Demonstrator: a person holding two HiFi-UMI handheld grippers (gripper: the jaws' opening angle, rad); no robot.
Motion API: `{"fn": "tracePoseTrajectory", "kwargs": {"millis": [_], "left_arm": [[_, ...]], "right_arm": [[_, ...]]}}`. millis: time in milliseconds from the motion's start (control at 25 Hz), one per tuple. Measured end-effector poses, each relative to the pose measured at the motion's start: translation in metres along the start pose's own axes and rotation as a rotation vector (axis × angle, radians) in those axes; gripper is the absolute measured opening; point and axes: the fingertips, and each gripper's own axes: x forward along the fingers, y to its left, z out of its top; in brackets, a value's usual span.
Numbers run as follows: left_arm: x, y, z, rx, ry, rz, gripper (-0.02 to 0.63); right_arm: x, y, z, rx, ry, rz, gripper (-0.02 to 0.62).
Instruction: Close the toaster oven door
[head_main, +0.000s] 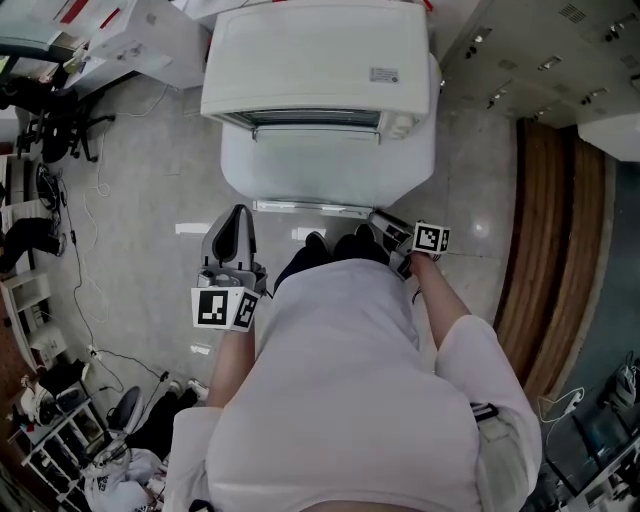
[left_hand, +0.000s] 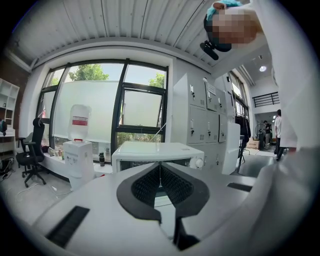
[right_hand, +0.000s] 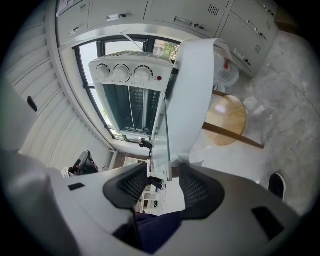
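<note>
The toaster oven sits on the far table with its door open. The right claw is spread around the door's edge but not squeezing it. The left claw is pressed together and empty. Next, I think, swing the door shut.

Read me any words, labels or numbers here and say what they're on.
Nothing reads clearly.
Sticker on the toaster oven top: too small.
Red label on the water bottle: blurred.
Marks round the oven knobs: too small.
Square markers: patterns, no words.
</note>
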Motion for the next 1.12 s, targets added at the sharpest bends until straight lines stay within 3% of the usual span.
{"fn": "tracePoseTrajectory", "kwargs": {"millis": [320,600,680,1120], "left_arm": [[-0.011,0.013,-0.002,0.013,-0.005,0.042,0.021],[-0.019,0.024,-0.001,0.013,-0.015,0.072,0.021],[-0.02,0.026,-0.001,0.014,-0.016,0.079,0.021],[-0.026,0.035,0.005,0.013,-0.016,0.081,0.021]], "right_arm": [[0.016,0.002,-0.003,0.023,0.045,0.067,0.185],[0.019,-0.003,-0.005,0.051,0.054,0.065,0.175],[0.015,-0.009,-0.006,0.067,0.046,0.03,0.17],[0.017,0.003,-0.002,0.09,-0.022,0.094,0.136]]}}
